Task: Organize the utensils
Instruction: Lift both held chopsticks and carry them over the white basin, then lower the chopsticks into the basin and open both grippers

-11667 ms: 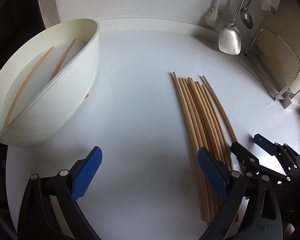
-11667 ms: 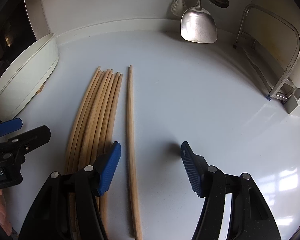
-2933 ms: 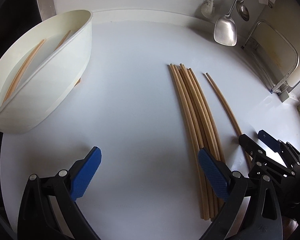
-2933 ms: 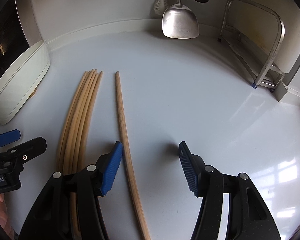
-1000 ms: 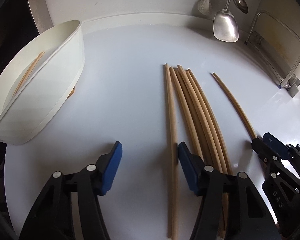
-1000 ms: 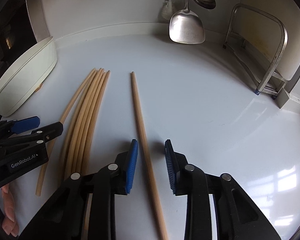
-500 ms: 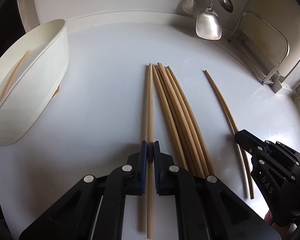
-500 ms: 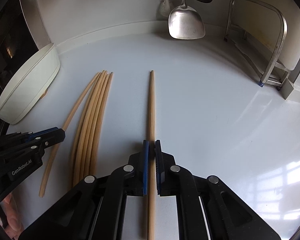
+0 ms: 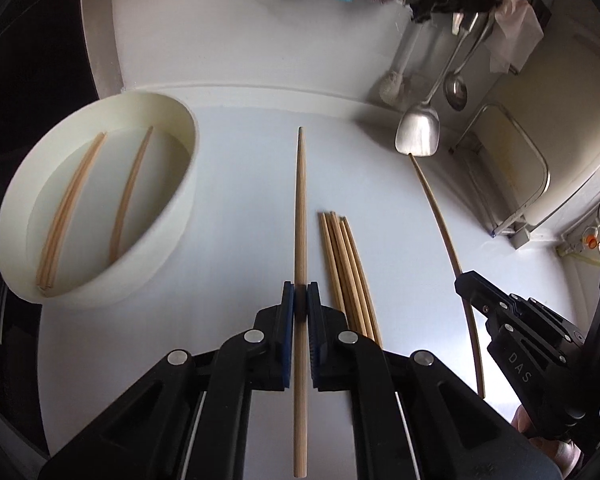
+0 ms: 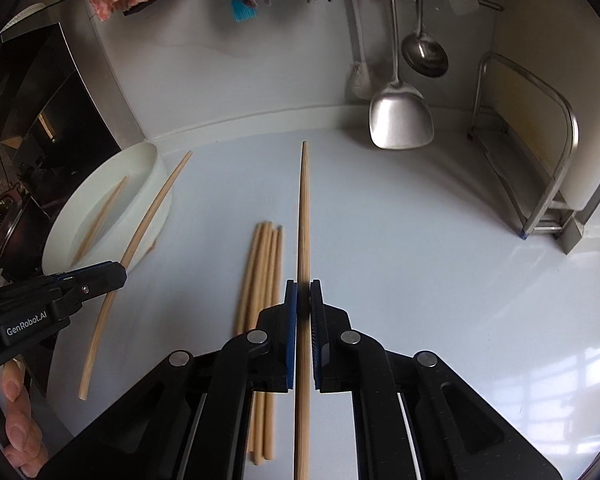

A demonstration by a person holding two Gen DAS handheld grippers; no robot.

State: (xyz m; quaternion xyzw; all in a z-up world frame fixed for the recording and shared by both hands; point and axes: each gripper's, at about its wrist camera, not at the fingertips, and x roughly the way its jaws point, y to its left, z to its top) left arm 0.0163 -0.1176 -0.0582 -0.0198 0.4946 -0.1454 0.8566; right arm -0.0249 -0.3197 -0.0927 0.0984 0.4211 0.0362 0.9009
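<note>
**Ann:** Chopsticks in both grips! Our left gripper has its jaws pinched tight on one chopstick, and the right gripper is clamped just as tight on a second chopstick. Both sticks hang clear above the counter.

**Ben:** And the white bowl sits at the far left with a few chopsticks in it. We'd judge that's where these two are headed. A loose bundle lies on the counter between our grippers, waiting its turn.

**Ann:** Here's the worry. Each stick is held at one narrow spot partway along, with a long stretch poking out ahead. A thin round stick in flat pads could swivel or slip if we swing too fast.

**Ben:** The long tips are a risk too. Both grippers heading left at once could cross sticks, or the leading tip could knock the bowl's rim and nudge the bowl along.

**Ann:** And over on the right, that hanging spatula is near the far tip of the right-hand stick. A careless lift could clip it.
</note>
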